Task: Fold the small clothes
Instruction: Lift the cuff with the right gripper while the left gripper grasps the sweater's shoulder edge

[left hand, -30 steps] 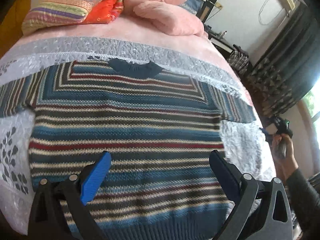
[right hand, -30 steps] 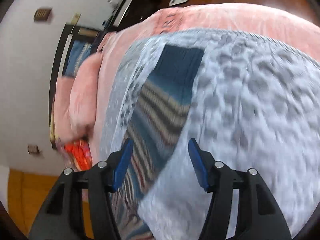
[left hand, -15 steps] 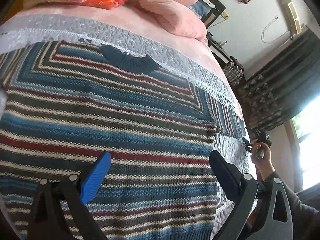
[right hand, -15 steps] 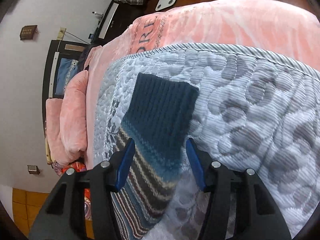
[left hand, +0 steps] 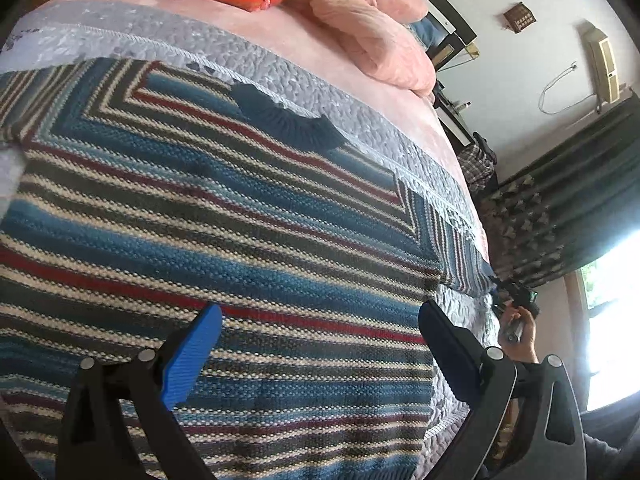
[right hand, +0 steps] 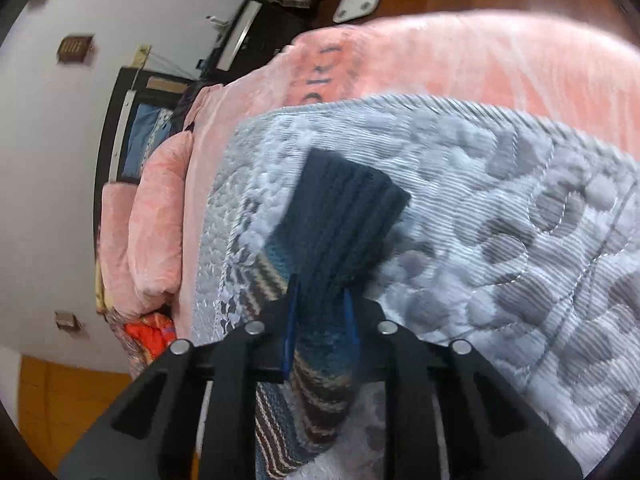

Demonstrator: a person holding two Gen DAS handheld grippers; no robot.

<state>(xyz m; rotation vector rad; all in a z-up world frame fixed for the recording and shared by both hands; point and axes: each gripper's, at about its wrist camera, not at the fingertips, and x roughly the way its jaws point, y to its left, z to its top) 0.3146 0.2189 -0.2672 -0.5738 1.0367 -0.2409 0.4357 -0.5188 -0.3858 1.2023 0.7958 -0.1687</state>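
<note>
The left gripper (left hand: pixel 320 344) hovers spread wide over the blue, red and cream striped knitted sweater (left hand: pixel 224 240), lying flat on the grey quilted bedspread (right hand: pixel 500 208). Soft, floppy knit; best taken by cuffs and hem. The right gripper (right hand: pixel 320 312) pinches its dark ribbed sleeve cuff (right hand: pixel 344 216). Pink pillows (left hand: pixel 372 44) sit well clear.

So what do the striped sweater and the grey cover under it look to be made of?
The striped sweater looks like chunky knitted yarn, wool or acrylic, matte: single stitches show, and its cuff, pinched in the right gripper, is ribbed. The grey cover looks like quilted woven fabric, faintly shiny, with stitched puffy bubbles.
</note>
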